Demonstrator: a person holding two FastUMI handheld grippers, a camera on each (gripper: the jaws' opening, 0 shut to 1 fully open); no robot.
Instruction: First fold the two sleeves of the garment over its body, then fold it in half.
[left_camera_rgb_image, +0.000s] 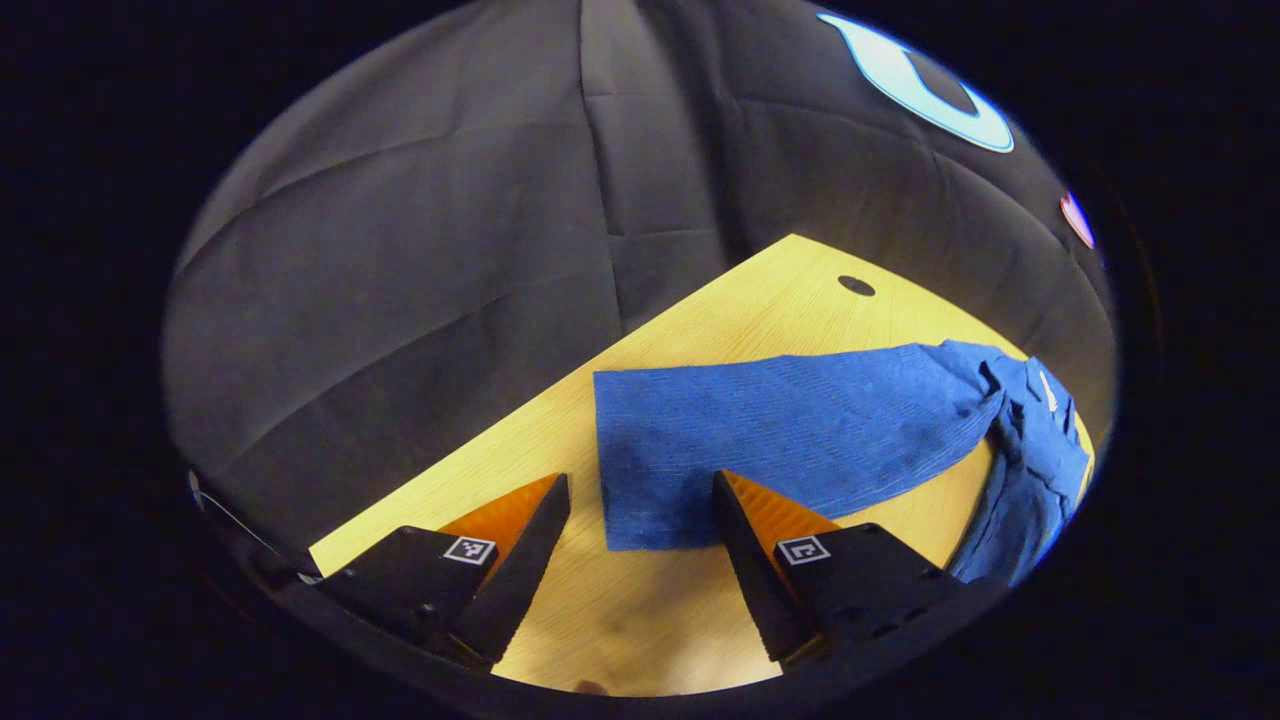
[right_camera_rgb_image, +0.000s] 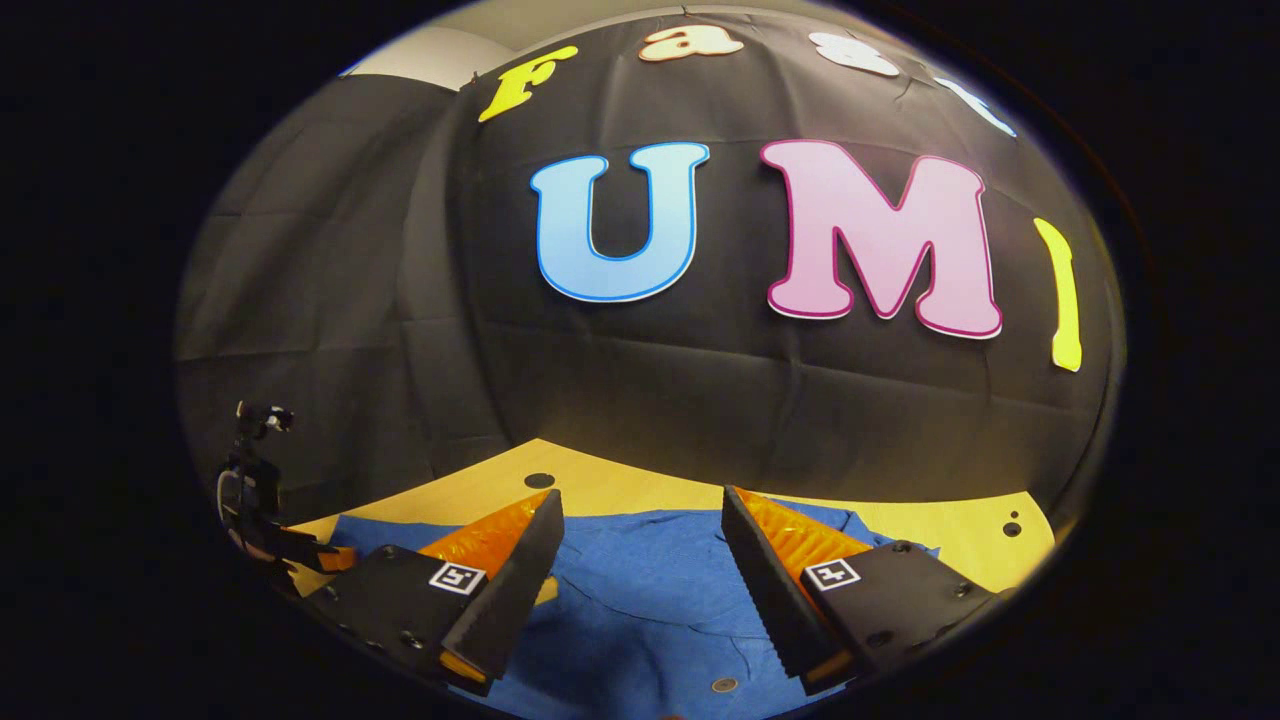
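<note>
Left gripper view: sleeve lies stretched along the worktop, cuff end just ahead between the parted fingers; right gripper, fingers also apart, hovers over the shirt body.

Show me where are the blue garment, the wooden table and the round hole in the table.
blue garment (left_camera_rgb_image: 800, 430): left gripper view, middle of the flat spread part.
wooden table (left_camera_rgb_image: 480, 470): left gripper view, bare top beside the garment.
round hole (left_camera_rgb_image: 856, 286): left gripper view, its centre.

Blue garment on wooden table
</note>
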